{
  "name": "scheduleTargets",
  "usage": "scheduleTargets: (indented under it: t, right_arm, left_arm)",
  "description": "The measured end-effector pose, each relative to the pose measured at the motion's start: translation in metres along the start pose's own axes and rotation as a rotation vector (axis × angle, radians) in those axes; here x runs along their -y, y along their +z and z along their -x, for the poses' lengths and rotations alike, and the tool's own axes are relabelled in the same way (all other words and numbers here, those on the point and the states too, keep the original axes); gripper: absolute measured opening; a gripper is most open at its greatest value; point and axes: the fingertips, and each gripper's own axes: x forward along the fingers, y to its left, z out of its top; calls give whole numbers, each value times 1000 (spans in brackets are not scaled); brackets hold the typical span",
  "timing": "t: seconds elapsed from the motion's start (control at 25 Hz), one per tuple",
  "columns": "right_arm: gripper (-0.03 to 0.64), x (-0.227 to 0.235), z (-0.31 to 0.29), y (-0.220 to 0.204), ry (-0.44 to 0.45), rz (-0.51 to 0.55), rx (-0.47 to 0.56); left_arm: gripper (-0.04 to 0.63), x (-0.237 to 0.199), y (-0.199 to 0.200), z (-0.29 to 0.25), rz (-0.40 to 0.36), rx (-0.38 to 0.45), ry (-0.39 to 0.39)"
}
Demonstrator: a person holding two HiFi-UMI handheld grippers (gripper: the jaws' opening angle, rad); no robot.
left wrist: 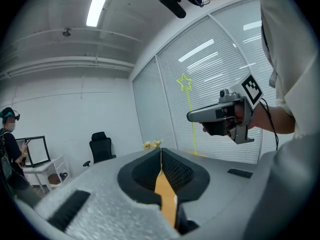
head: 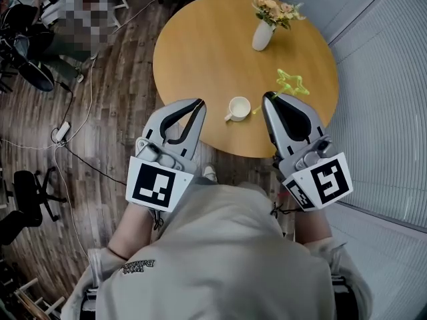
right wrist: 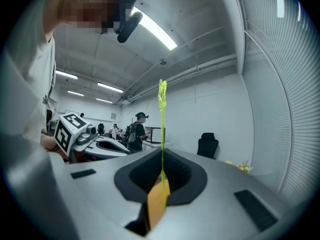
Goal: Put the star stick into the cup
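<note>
Star stick [head: 291, 82] is clamped in right gripper [head: 269, 99], just right of cup [head: 239, 108]
Left gripper [head: 199, 105] is closed on nothing at table [head: 200, 52] near edge; cup is set close to it

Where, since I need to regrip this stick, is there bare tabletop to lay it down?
The table's left half is bare, from the vase across to the left rim and down to the cup. Its right rim past the star stick is bare too. The near edge is crowded: the cup sits between the left gripper and right gripper.
</note>
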Motion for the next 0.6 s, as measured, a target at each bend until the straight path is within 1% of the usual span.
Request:
scheduleTargets:
  t: [0.12,0.32,0.44,0.6]
  right_arm:
    - [31,0,-5,-2,-20,-3,-5]
    - [31,3,-7,-8,-37,-11,-16]
    - [31,8,-5,-11,-40,-11,-26]
    - [31,17,-3,-13,-31,-17,-30]
  left_arm:
    - [23,-4,-3,0,-7,4,-23]
    - [23,1,-9,-6,11,5,-50]
    - [23,4,-11,-11,26,1,-55]
    - [23,6,-9,-20,26,-3,-44]
